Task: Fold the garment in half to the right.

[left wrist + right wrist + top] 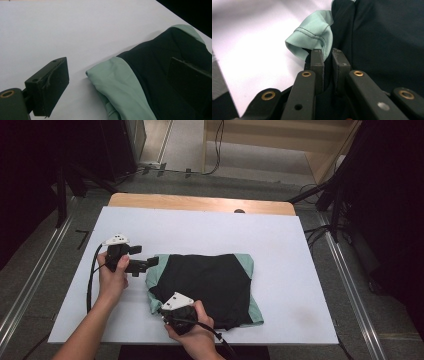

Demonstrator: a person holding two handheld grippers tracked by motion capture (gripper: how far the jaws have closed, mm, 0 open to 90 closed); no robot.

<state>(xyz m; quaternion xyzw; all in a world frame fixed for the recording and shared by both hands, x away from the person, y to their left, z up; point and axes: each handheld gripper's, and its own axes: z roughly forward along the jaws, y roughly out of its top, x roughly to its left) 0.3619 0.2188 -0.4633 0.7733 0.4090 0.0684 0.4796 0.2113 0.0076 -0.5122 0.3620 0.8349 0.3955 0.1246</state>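
A folded black shirt with mint-green sleeves [205, 282] lies on the white table [200, 227], near its front edge. My left gripper [150, 264] is open at the shirt's left edge. In the left gripper view [120, 72] a green sleeve fold [117, 87] lies between the wide-apart jaws, one pad [190, 80] hanging over the black cloth. My right gripper [164, 307] is at the shirt's front left corner. Its jaws [327, 62] are shut on the shirt, pinching black cloth and the hemmed green sleeve edge [312, 37].
The white sheet covers a wooden tabletop whose bare strip [200, 202] shows at the far edge. Dark stands and cables [330, 205] ring the table on the floor. Open white surface lies behind and to the right of the shirt.
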